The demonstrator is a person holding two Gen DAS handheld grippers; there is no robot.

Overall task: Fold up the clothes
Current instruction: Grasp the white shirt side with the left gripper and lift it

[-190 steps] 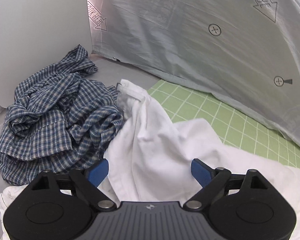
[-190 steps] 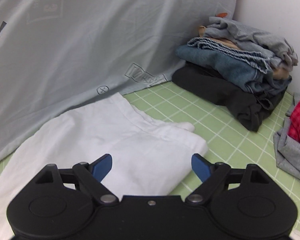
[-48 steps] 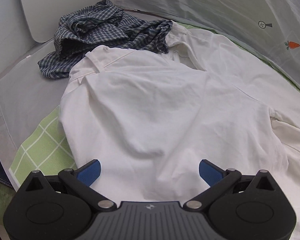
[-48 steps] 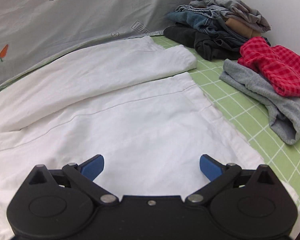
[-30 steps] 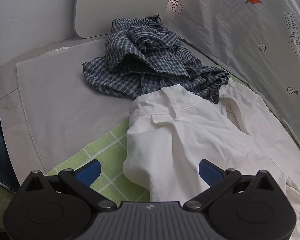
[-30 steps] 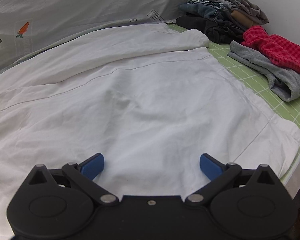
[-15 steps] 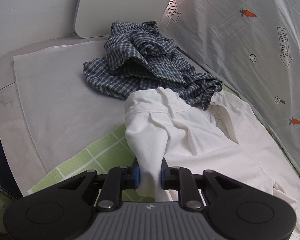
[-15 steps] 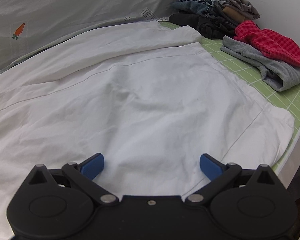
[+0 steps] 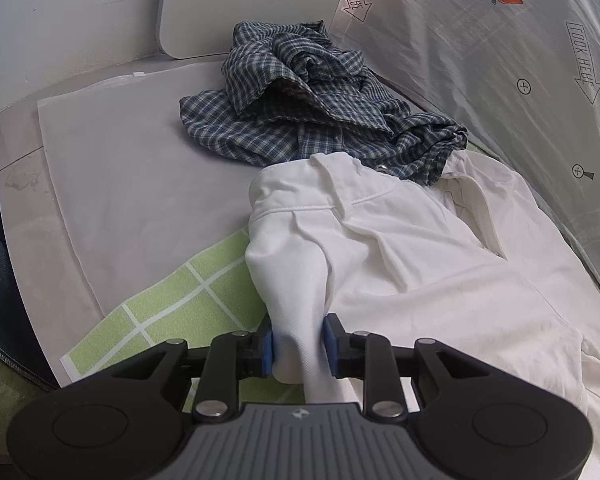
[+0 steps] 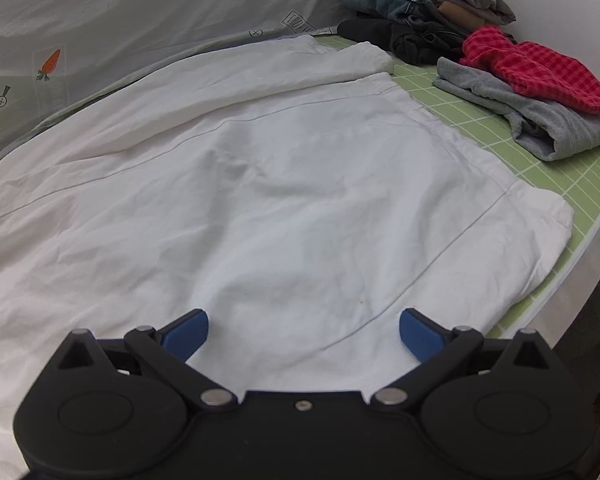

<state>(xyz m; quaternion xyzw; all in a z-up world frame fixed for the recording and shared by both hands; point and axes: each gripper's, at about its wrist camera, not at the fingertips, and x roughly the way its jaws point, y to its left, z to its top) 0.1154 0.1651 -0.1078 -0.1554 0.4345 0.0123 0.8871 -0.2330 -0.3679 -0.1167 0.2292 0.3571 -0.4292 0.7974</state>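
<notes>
White trousers (image 9: pixel 400 264): matt woven cloth, we see fine creases. Plaid shirt (image 9: pixel 312 108): thin crumpled cloth. Green grid mat (image 9: pixel 172 304): matt, slightly grainy. Left gripper (image 9: pixel 298 346): matt black plastic, bright metal pivot pins, blue pads (image 9: pixel 266 346) look rubbery.

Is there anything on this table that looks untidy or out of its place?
Yes. The blue checked shirt lies crumpled in a heap, its edge touching the waistband of the white trousers. At the far right the red checked garment sprawls unfolded over the grey garment.
</notes>
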